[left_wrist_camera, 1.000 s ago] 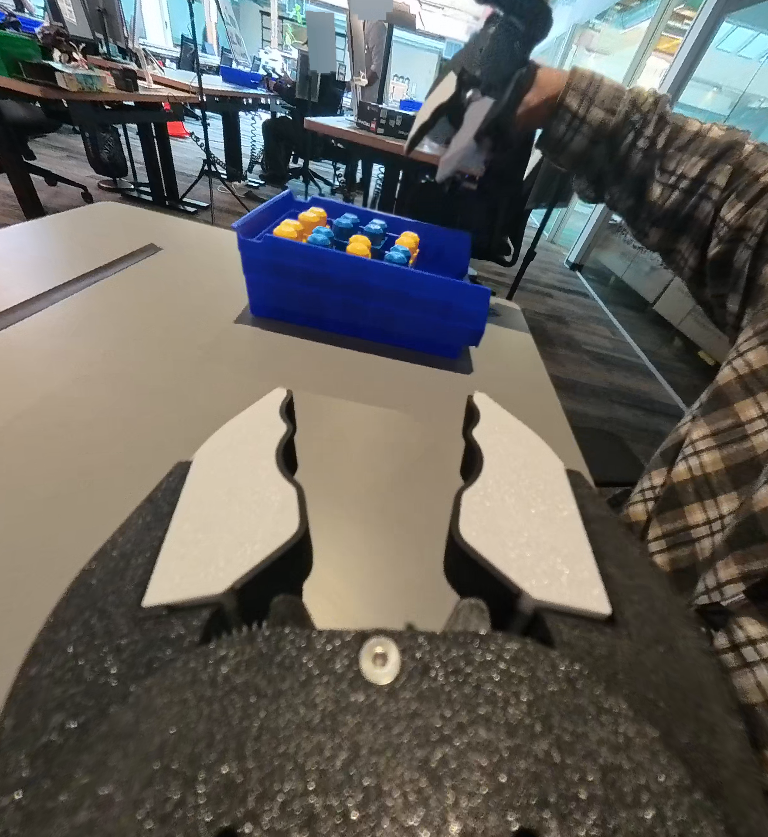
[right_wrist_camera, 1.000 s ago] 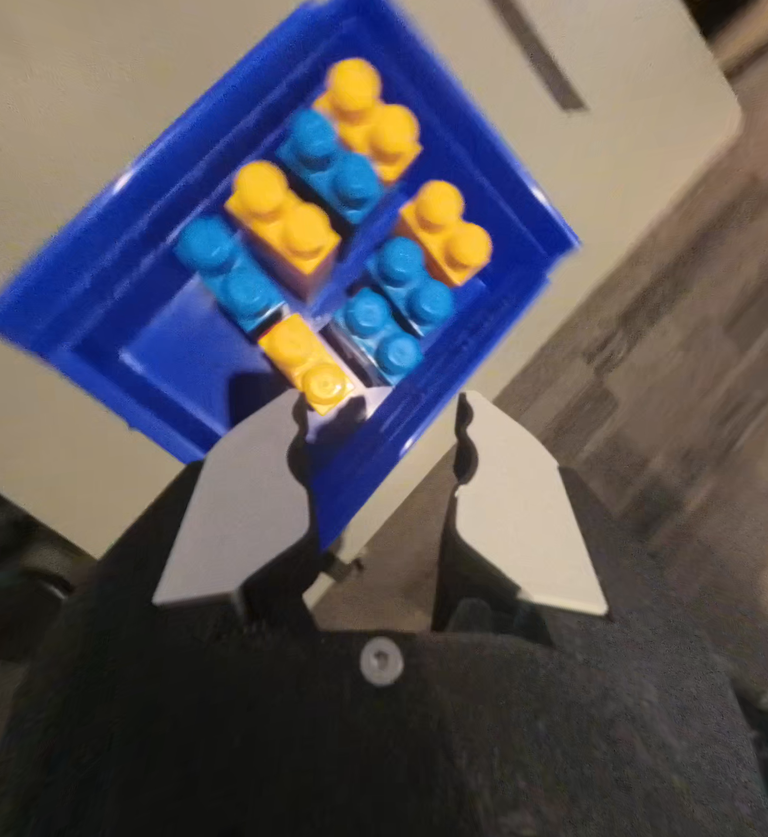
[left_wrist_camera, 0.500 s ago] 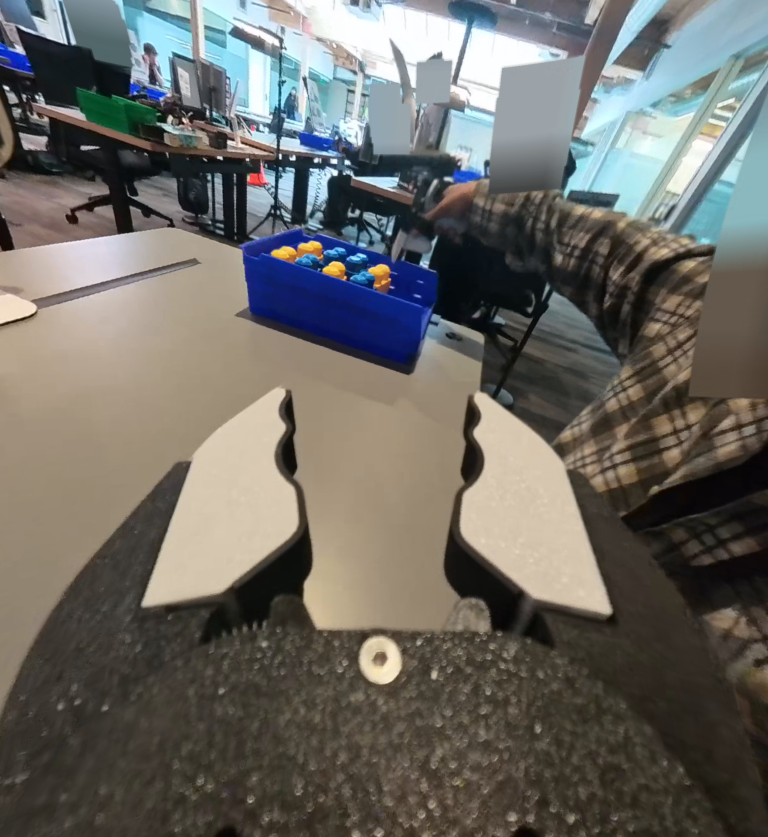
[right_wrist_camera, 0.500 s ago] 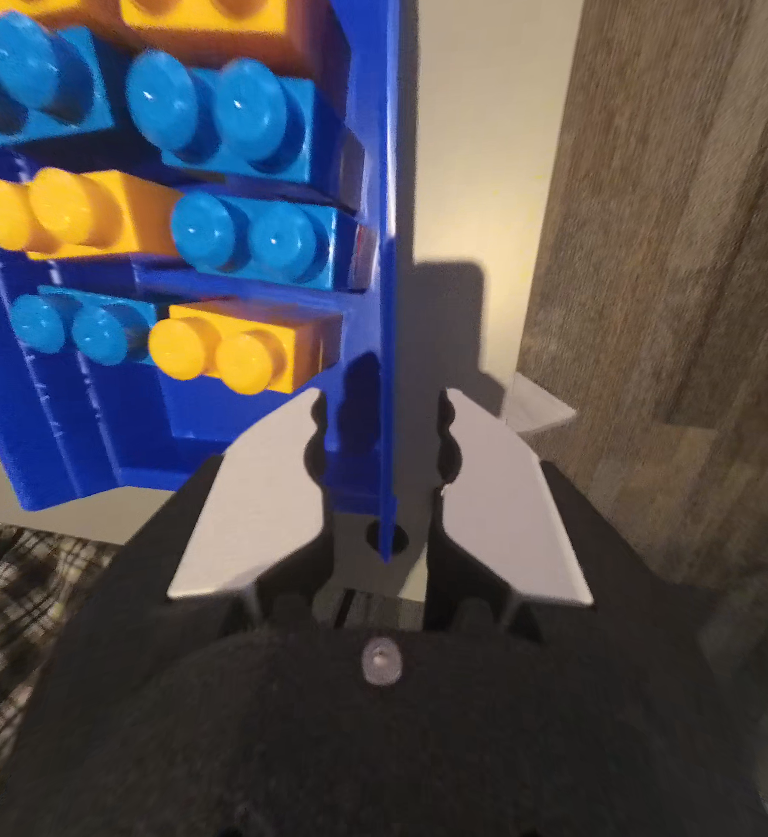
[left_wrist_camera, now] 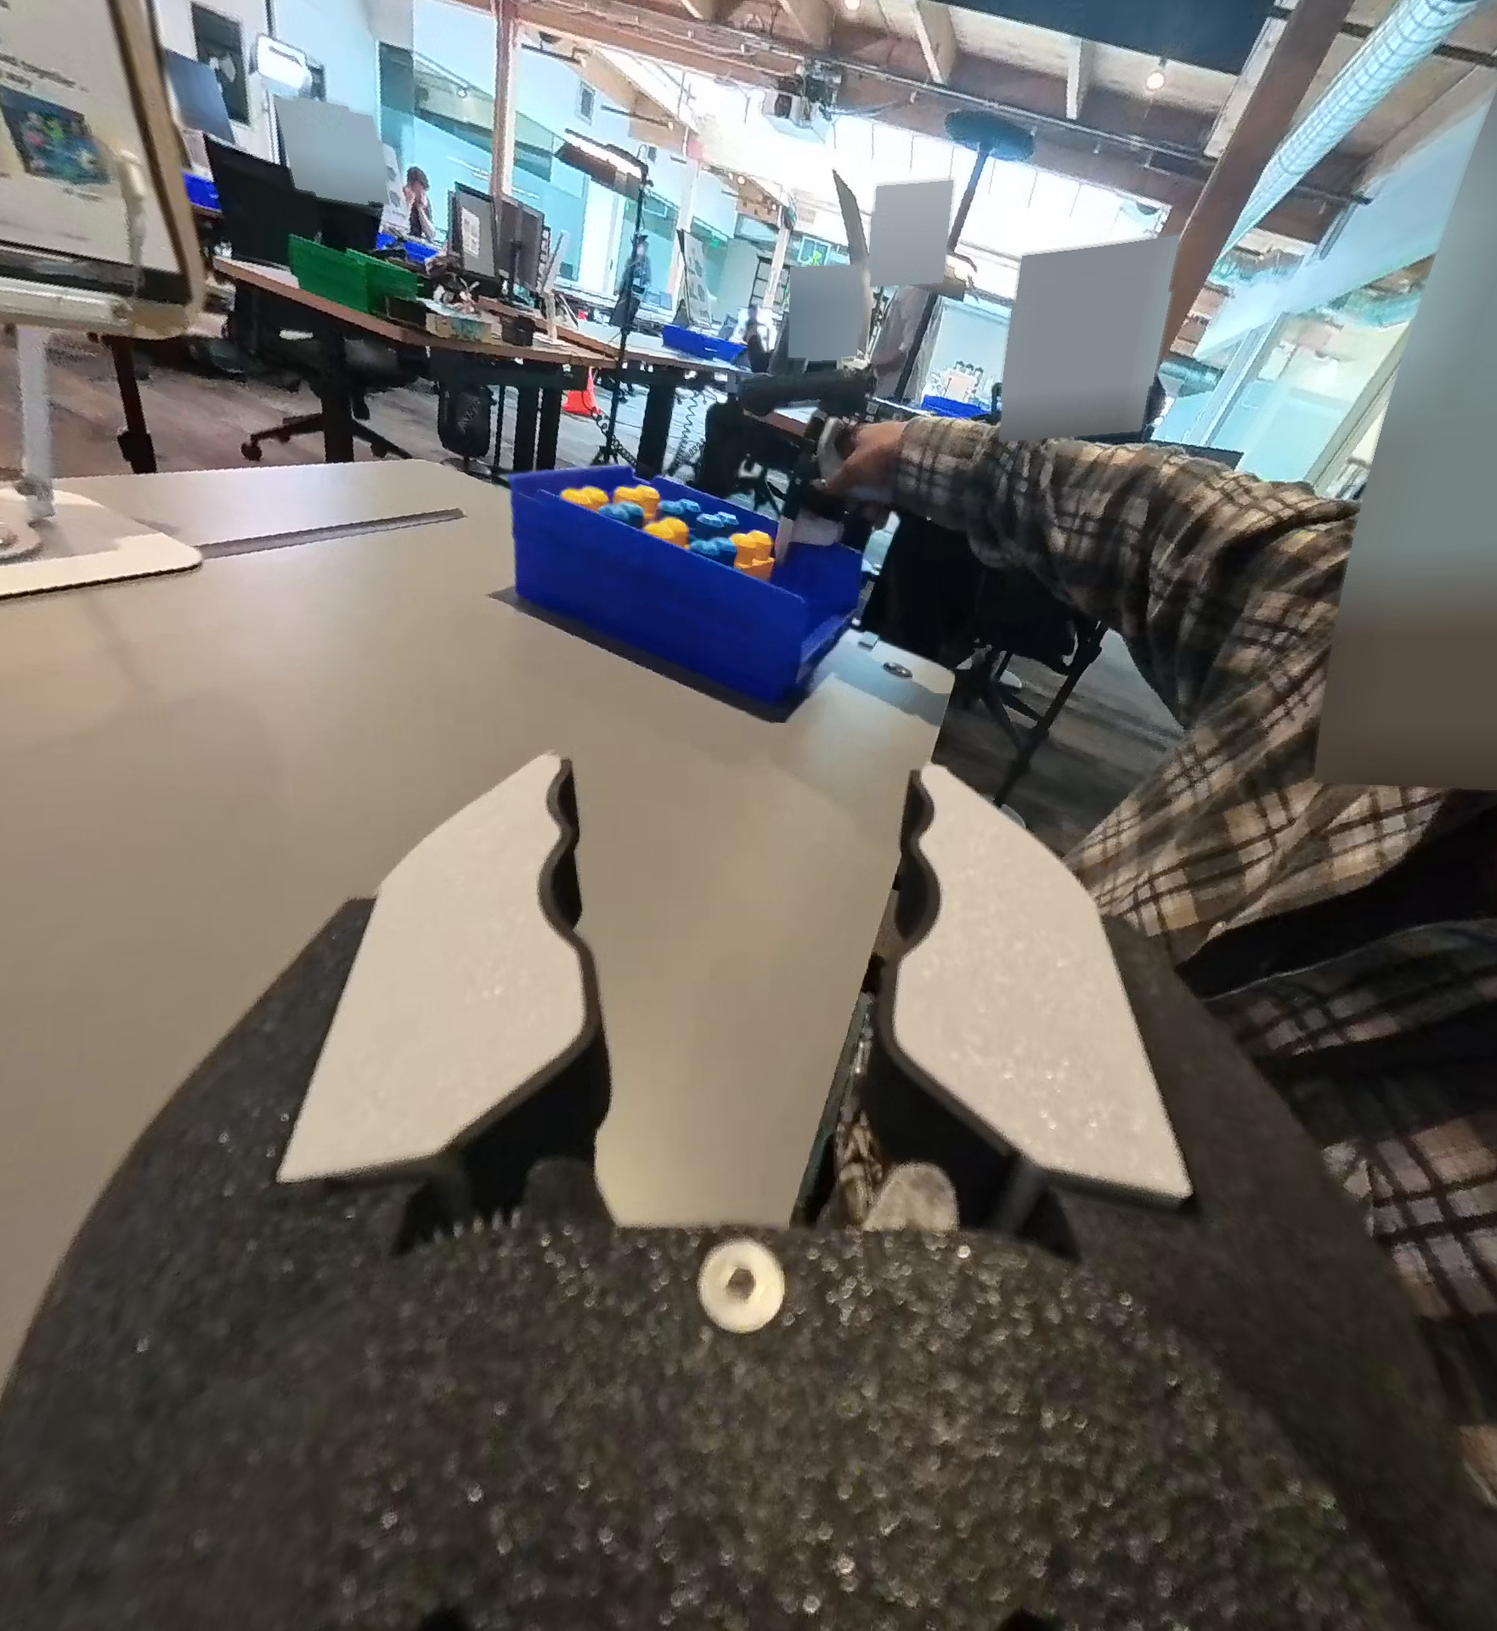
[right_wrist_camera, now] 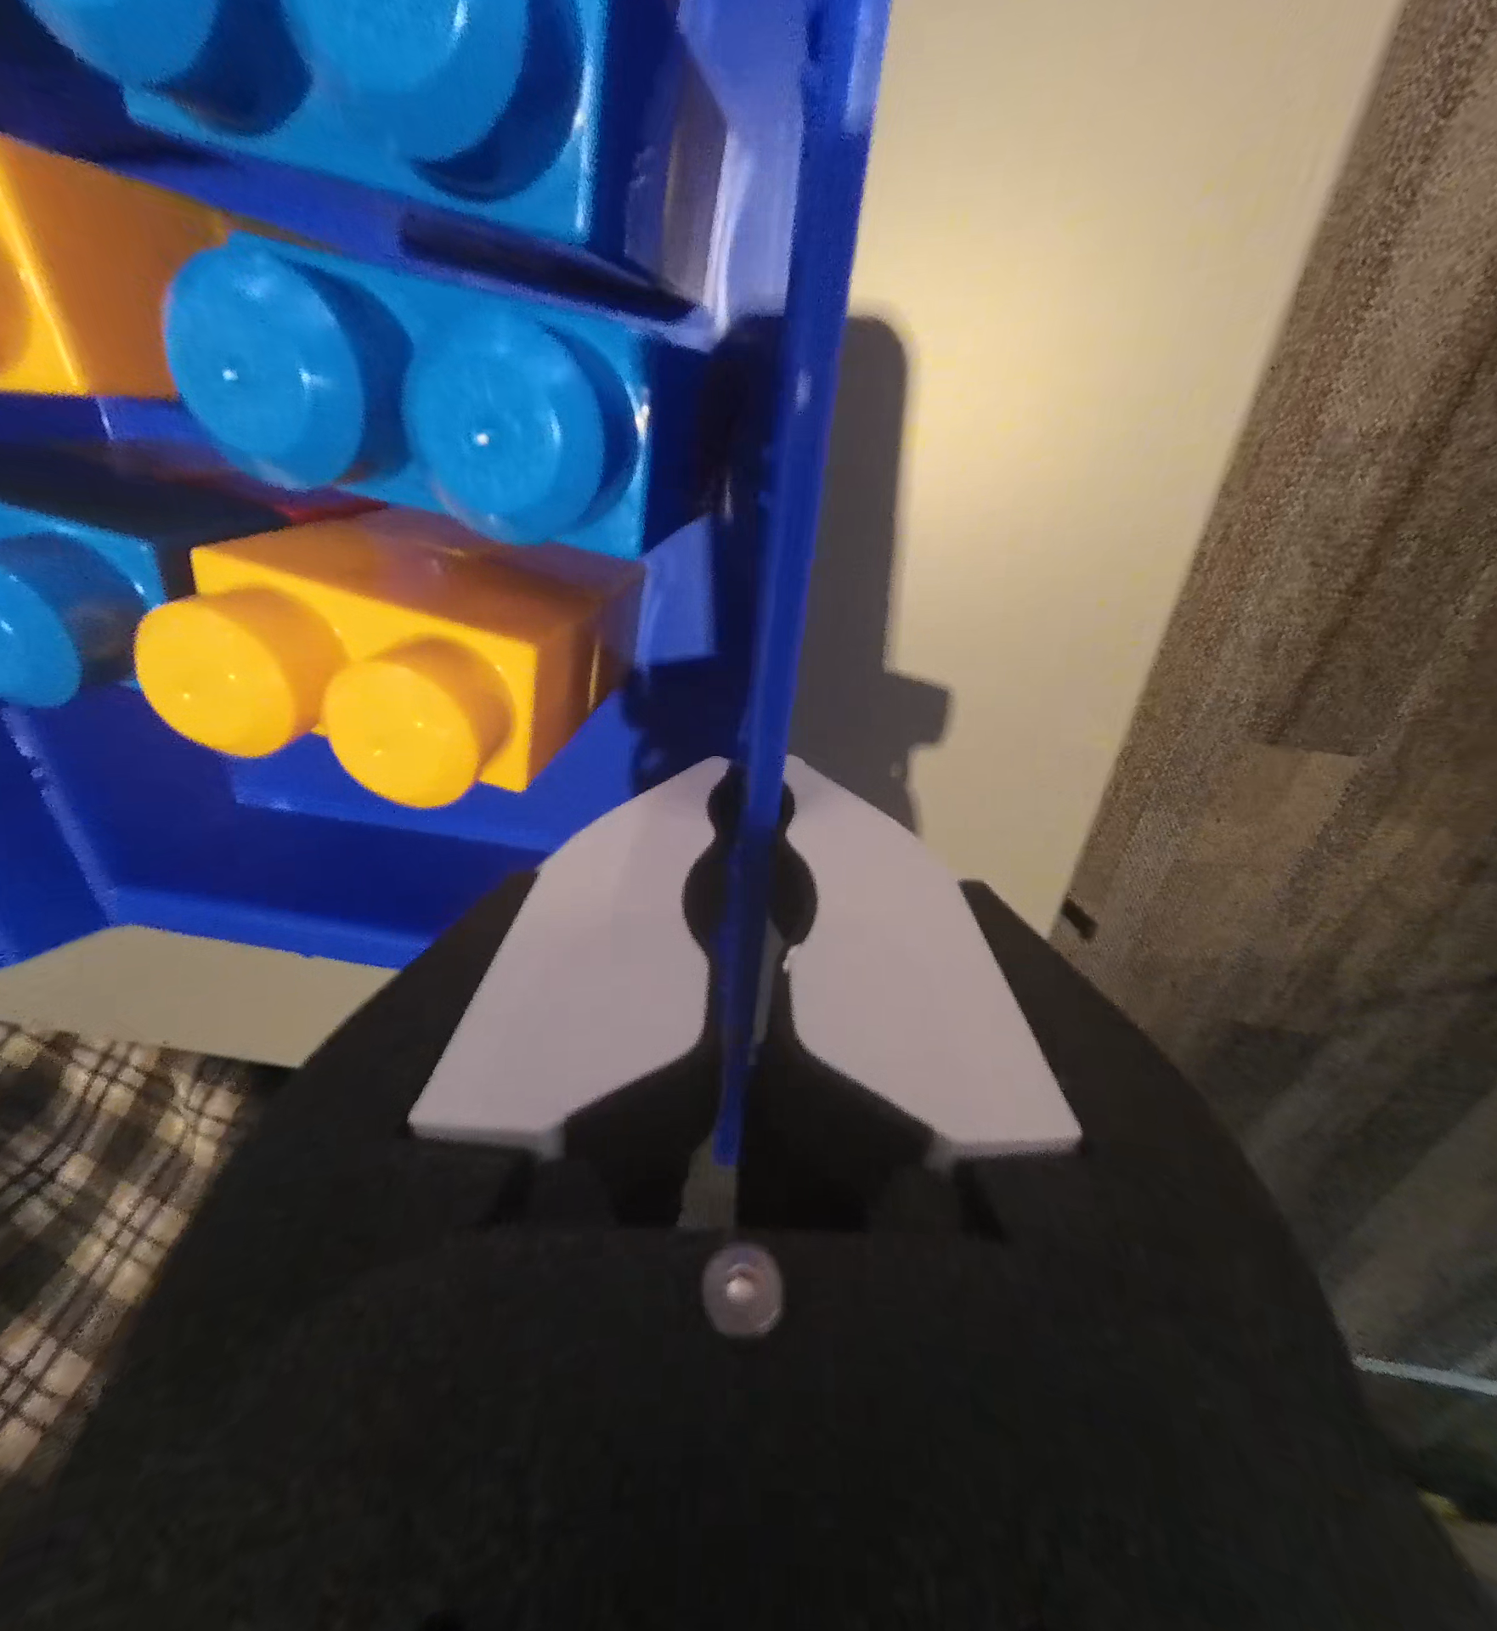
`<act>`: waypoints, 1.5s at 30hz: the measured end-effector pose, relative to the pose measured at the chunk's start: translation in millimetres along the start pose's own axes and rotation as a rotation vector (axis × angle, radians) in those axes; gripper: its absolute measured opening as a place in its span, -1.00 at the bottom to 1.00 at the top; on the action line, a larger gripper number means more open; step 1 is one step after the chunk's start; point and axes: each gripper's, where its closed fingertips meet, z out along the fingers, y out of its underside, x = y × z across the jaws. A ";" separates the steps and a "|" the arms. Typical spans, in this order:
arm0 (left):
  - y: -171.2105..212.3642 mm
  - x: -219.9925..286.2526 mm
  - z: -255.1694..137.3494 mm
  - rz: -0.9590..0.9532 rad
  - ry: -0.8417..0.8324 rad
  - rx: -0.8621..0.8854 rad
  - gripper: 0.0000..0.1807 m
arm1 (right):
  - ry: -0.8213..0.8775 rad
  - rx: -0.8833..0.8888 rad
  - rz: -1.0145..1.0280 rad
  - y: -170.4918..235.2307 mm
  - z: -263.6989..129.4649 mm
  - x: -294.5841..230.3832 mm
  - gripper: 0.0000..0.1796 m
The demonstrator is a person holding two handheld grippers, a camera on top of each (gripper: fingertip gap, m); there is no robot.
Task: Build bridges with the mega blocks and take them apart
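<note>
Half a second before, the fingers of the right tool (right_wrist_camera: pixel 749 891) were seen spread on either side of the thin end wall of the blue bin (right_wrist_camera: pixel 802 494); at this moment they were closed tight on that wall, which ran up between them. A second before, this tool was only held above the bin. It is judged that the bin was about to be pulled or repositioned, so that the blocks could be reached; no bridge was started yet. The left tool (left_wrist_camera: pixel 738 830) was kept open and empty, low over the bare grey worktop (left_wrist_camera: pixel 198 794), well apart from the bin. The bin (left_wrist_camera: pixel 665 609) was placed at the far right corner of the worktop, close to the right edge. Inside it the mega blocks (left_wrist_camera: pixel 683 529) were standing with studs up, blue and yellow-orange ones mixed, each with two round studs. A yellow block (right_wrist_camera: pixel 392 653) and a blue block (right_wrist_camera: pixel 409 415) were lying nearest to the gripped wall. The plastic looked smooth and glossy.
</note>
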 end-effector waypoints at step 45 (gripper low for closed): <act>-20.5 -1.0 -84.5 -0.046 -0.159 0.112 -0.23 | -0.080 -0.041 -0.378 -51.2 59.3 -430.6 -0.92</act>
